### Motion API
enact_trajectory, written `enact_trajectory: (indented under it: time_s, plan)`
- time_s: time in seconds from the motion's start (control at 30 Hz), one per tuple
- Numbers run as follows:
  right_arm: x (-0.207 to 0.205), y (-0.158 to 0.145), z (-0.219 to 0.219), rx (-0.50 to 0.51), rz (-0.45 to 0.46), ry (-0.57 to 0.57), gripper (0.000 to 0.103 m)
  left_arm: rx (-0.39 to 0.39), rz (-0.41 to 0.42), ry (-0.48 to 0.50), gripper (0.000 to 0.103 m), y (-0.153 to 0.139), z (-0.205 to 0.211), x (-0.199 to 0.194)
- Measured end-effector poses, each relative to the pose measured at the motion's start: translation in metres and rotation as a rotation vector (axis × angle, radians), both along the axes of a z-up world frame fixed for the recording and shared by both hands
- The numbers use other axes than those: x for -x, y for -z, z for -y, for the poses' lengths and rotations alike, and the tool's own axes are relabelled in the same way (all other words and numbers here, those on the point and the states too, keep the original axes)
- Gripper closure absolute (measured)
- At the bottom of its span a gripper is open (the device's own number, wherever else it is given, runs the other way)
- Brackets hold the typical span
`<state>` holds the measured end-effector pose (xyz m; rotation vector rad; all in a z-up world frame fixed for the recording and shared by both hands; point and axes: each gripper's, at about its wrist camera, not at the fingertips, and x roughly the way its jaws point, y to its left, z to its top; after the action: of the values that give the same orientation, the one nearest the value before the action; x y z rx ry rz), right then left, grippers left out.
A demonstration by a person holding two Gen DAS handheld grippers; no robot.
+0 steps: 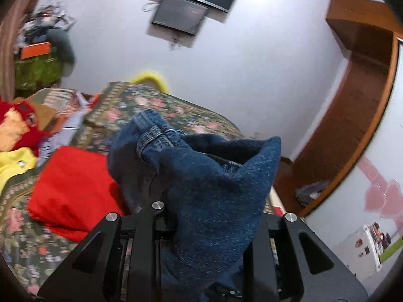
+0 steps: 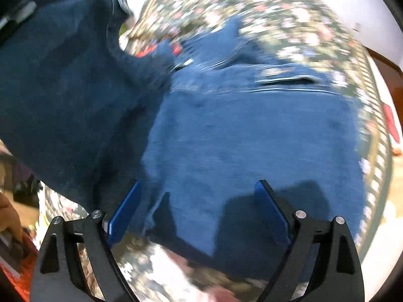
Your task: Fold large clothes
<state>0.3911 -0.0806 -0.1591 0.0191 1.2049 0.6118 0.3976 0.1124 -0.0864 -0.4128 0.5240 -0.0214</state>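
Note:
A pair of blue jeans (image 2: 252, 130) lies partly spread on the floral bedspread (image 2: 289, 25). My left gripper (image 1: 201, 226) is shut on a bunched part of the jeans (image 1: 214, 188) and holds it up above the bed; the denim hides its fingertips. In the right wrist view that lifted part hangs at the upper left (image 2: 63, 75). My right gripper (image 2: 199, 196) is open, its blue pads (image 2: 123, 211) wide apart just above the flat denim near its lower edge.
A folded red garment (image 1: 73, 188) lies on the bed to the left, with yellow (image 1: 15, 166) and red clothes (image 1: 22, 125) beyond it. A wooden wardrobe (image 1: 352, 125) stands at the right. A screen (image 1: 181, 15) hangs on the wall.

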Motion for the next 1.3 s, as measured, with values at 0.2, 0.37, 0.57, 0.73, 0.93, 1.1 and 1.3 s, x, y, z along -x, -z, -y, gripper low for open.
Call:
enact_trajectory:
  time_s: [0.2, 0.37, 0.57, 0.73, 0.93, 1.1, 1.3]
  plan:
    - [0.000, -0.007, 0.086, 0.045, 0.007, 0.178, 0.014, -0.035, -0.024, 0.197, 0.082, 0.006, 0.092, -0.033]
    - [0.006, -0.013, 0.143, 0.051, 0.008, 0.289, 0.014, -0.038, -0.145, 0.339, 0.082, 0.042, 0.152, -0.050]
    - [0.029, -0.013, 0.186, 0.045, -0.016, 0.371, 0.014, -0.208, -0.339, 0.470, 0.082, 0.096, 0.206, -0.043]
    - [0.040, -0.016, 0.195, 0.027, -0.018, 0.388, 0.014, -0.298, -0.402, 0.499, 0.078, 0.104, 0.212, -0.023]
    - [0.048, -0.032, 0.189, 0.046, 0.041, 0.356, 0.014, -0.277, -0.424, 0.519, 0.053, 0.081, 0.203, -0.002]
    - [0.051, -0.050, 0.181, -0.002, 0.084, 0.350, 0.014, -0.154, -0.377, 0.504, 0.044, 0.049, 0.183, 0.014]
    - [0.053, -0.067, 0.155, -0.046, 0.123, 0.303, 0.014, -0.186, -0.248, 0.403, 0.027, 0.010, 0.145, 0.031]
